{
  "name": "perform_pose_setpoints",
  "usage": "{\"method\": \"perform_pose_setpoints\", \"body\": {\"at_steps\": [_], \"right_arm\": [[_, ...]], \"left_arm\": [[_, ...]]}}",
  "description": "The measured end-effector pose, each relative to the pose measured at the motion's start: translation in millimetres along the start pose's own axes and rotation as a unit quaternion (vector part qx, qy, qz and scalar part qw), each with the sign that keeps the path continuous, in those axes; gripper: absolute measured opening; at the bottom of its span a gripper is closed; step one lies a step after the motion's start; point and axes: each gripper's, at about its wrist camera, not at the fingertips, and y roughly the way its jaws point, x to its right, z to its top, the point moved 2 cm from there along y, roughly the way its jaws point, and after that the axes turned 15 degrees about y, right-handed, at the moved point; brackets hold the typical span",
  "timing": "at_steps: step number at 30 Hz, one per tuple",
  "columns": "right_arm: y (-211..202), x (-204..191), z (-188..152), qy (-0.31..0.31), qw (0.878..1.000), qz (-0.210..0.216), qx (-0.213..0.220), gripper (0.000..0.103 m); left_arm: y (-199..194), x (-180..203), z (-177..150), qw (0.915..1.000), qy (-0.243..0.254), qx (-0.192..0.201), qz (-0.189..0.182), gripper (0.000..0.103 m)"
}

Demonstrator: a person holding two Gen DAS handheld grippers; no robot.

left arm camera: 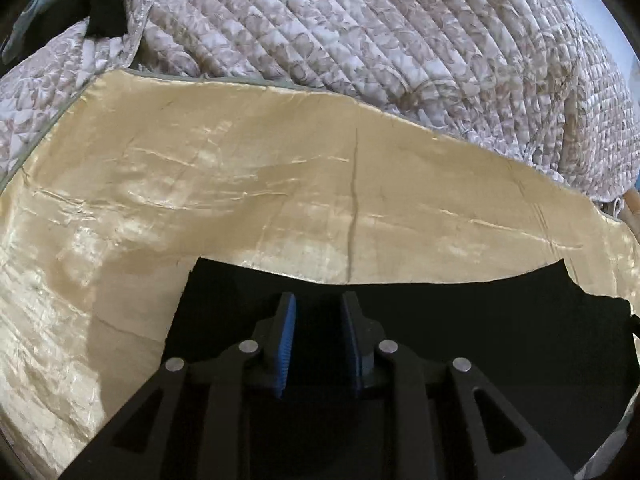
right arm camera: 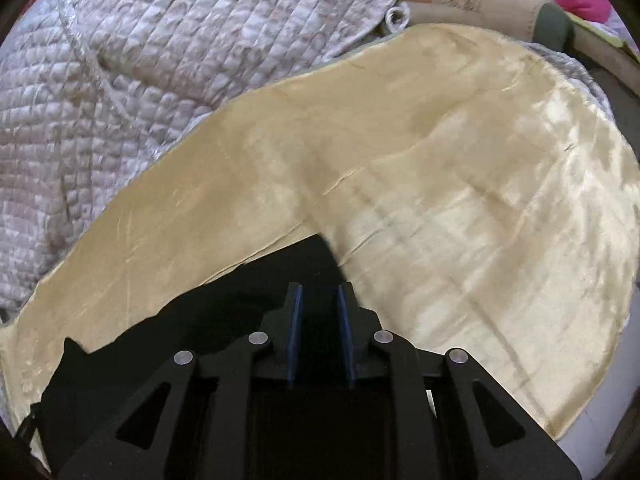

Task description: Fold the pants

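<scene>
Parted fingers (left arm camera: 318, 304) over black pants (left arm camera: 440, 312) — untouching.

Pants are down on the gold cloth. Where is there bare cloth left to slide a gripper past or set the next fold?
Bare gold cloth runs in a wide band between the black pants and the quilt. More lies left of the pants in the left view, right of them in the right view. The quilt side is bunched and crowded.

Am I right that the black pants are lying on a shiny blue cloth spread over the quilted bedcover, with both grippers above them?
Not quite: the cloth is shiny gold, not blue, as both wrist views show. The rest holds: the black pants lie on it, it is spread over the quilted bedcover, and the left gripper and right gripper are above the pants.
</scene>
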Motion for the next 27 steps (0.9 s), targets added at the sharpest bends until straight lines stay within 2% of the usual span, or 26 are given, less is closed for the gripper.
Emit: {"method": "perform_pose_setpoints", "body": {"at_steps": [3, 9, 12, 14, 16, 18, 21, 23, 27], "right_arm": [[-20, -7, -12, -0.008, 0.999, 0.042, 0.003, 0.018], [-61, -48, -77, -0.119, 0.988, 0.096, -0.001, 0.019], [-72, -57, -116, -0.170, 0.979, 0.109, -0.008, 0.025], [-66, -58, -138, -0.194, 0.975, 0.101, -0.029, 0.026], [-51, -58, -149, -0.204, 0.974, 0.083, -0.052, 0.030], [-54, -62, -146, -0.208, 0.974, 0.083, -0.039, 0.030], [-67, -66, -141, -0.194, 0.974, 0.111, -0.019, 0.030], [-72, -77, -145, -0.210, 0.968, 0.134, -0.016, 0.033], [-71, -105, -172, -0.263, 0.950, 0.167, -0.039, 0.034]], "left_arm": [[-15, 2, -6, 0.9999, 0.001, 0.012, -0.007, 0.026], [-62, 20, -31, 0.9980, 0.025, 0.052, -0.027, 0.033], [-76, 27, -54, 0.9966, 0.038, 0.062, -0.038, 0.038], [-73, 29, -65, 0.9969, 0.046, 0.051, -0.039, 0.041], [-59, 26, -71, 0.9980, 0.051, 0.023, -0.028, 0.040], [-61, 24, -70, 0.9980, 0.052, 0.027, -0.024, 0.040], [-71, 27, -67, 0.9972, 0.052, 0.047, -0.024, 0.041], [-75, 37, -65, 0.9959, 0.068, 0.054, -0.025, 0.041], [-76, 62, -66, 0.9935, 0.093, 0.052, -0.041, 0.041]]}}
